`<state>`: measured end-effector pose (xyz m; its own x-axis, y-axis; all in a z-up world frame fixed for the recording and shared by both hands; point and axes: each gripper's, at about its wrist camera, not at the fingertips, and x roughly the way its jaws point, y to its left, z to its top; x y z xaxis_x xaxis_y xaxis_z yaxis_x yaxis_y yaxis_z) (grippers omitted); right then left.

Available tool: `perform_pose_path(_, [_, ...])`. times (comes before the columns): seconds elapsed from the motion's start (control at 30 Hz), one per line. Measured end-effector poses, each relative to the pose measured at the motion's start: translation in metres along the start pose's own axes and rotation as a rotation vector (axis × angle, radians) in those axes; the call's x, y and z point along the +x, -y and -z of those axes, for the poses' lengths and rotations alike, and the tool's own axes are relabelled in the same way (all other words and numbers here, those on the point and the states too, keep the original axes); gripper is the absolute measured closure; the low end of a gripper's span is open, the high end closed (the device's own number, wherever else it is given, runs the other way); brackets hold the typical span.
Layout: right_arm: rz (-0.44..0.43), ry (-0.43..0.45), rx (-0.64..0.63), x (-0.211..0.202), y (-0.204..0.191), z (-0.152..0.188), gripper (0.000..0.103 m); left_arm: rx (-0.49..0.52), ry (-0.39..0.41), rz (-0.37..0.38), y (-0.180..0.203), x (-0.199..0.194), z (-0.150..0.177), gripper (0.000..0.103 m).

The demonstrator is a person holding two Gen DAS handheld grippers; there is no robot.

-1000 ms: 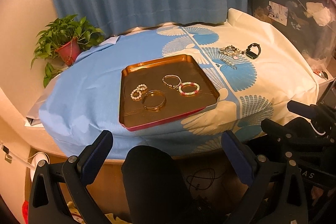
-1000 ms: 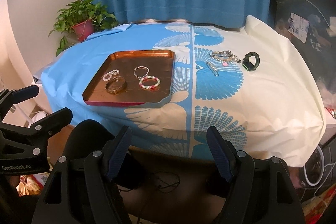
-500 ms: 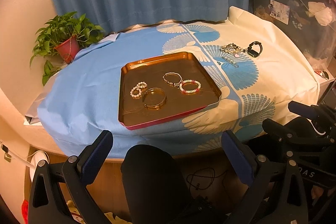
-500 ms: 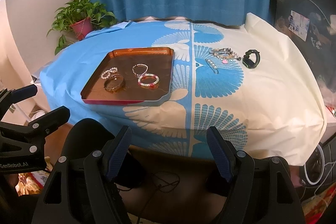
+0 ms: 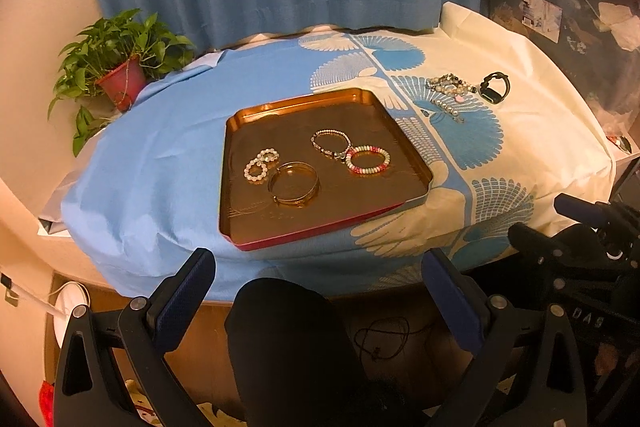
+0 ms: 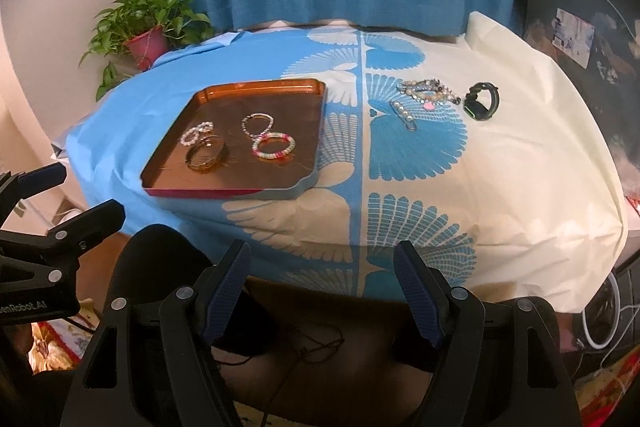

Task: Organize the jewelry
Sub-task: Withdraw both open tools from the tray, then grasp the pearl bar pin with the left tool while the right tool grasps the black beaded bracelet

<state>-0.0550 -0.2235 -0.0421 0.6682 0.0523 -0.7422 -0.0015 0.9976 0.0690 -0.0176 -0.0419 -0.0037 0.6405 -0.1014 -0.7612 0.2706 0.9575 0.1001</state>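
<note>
Currently both grippers hang off the table's near edge, jaws spread, nothing between them: left gripper [image 5: 320,291], right gripper [image 6: 322,291]. Left to right on the blue-and-cream cloth [image 6: 500,179]: copper tray [image 5: 256,227] holding a double pearl loop [image 5: 260,165], a plain gold bangle [image 5: 294,183], a thin beaded bracelet [image 5: 330,143] and a pink-white beaded bracelet [image 5: 367,159]. Right, on the cloth: pearl clip [image 6: 404,115], tangled bead pile [image 6: 426,91], black-green watch [image 6: 481,101].
</note>
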Motion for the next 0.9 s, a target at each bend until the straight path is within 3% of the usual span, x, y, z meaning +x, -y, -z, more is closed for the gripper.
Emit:
perform_pose_path(0.37, [0.067,-0.024,0.09,0.043,0.05,-0.027,0.029,-0.009,-0.029,-0.008,0.0,0.039,-0.037,0.001])
perform_pose_path(0.63, [0.126,-0.046,0.126,0.107,0.096,-0.07,0.029,-0.01,-0.03,0.007,0.008,0.076,-0.084,0.001])
perform_pose_path(0.9, [0.197,-0.038,0.242,0.145,0.164,-0.098,0.029,0.057,-0.04,0.056,0.047,0.122,-0.134,0.001])
